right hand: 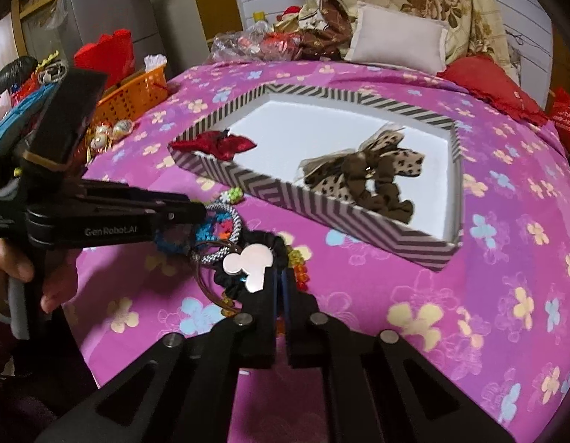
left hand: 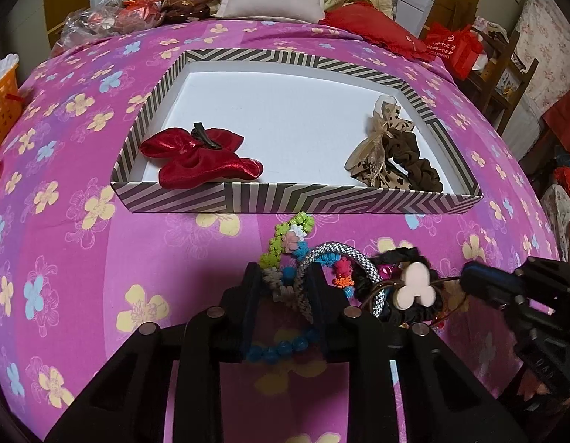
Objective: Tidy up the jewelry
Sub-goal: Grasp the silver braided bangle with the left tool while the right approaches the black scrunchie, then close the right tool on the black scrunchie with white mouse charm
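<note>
Two grippers, one tangled heap of hair ties (left hand: 321,280).
Left gripper (left hand: 285,277) clamped on braided elastic; right gripper (right hand: 279,280) pinched shut beside pale mouse-shaped charm (right hand: 248,262), hold unclear.

Shiny red satin bow (left hand: 201,160), matt brown cloth scrunchie (left hand: 414,162), striped paper-covered box (left hand: 303,199), soft floral cotton bedsheet (left hand: 81,258)

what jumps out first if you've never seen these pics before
The bright pink flowered bedspread fills both views, with a striped box lying on it. Inside the box, a shiny red bow sits at the near left and a spotted brown bow at the right. In front of the box lies a tangle of colourful hair ties, with the left tool and the right tool both closed on it.
</note>
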